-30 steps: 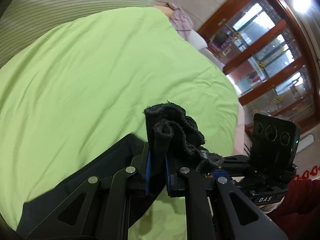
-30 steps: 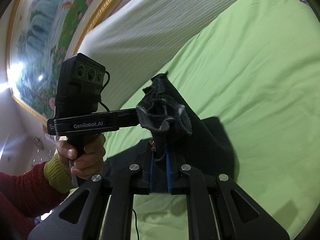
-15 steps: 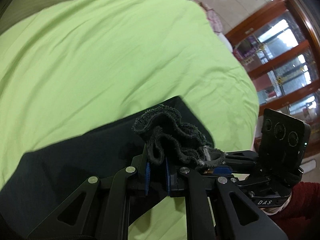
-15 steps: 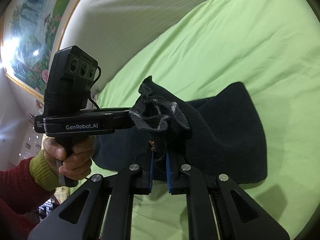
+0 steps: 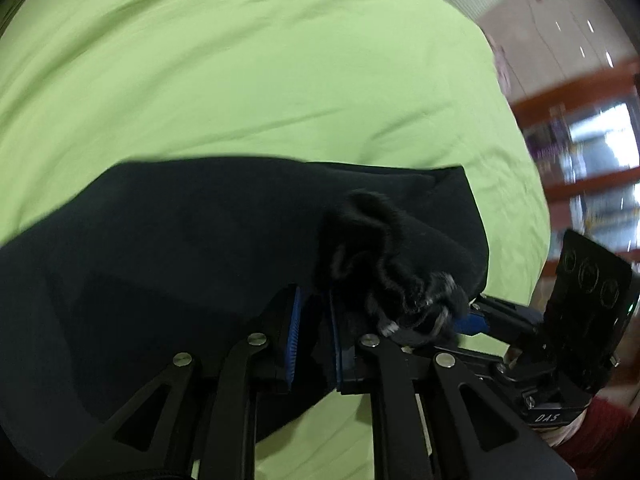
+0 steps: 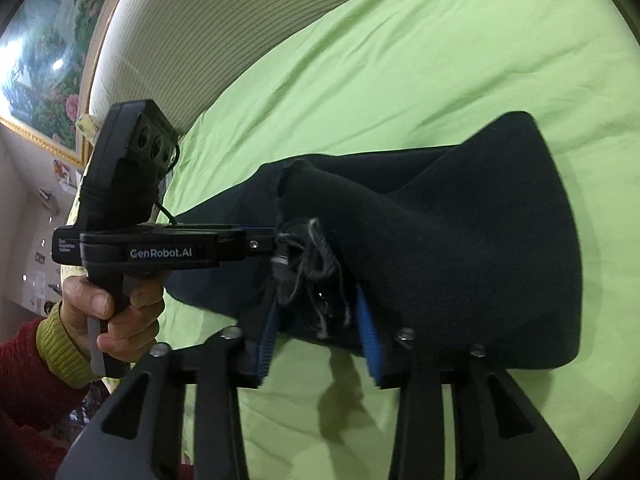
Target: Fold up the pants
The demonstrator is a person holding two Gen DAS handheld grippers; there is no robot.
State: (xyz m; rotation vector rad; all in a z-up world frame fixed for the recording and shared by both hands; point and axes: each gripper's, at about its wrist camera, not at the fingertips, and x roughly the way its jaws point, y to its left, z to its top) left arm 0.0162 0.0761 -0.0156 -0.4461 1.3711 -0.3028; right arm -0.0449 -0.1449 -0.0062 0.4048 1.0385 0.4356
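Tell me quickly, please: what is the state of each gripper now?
Left gripper: closed on the bunched edge of the black pants.
Right gripper: jaws have just been opening; the pants edge lies between them, no longer pinched.

Green-sheeted bed (image 6: 440, 60), framed floral painting (image 6: 44, 68), wood-framed windows (image 5: 592, 136)

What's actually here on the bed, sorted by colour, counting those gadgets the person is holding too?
Black: 3 - pants, left gripper, right gripper
Green: 1 - bedsheet
Total: 4
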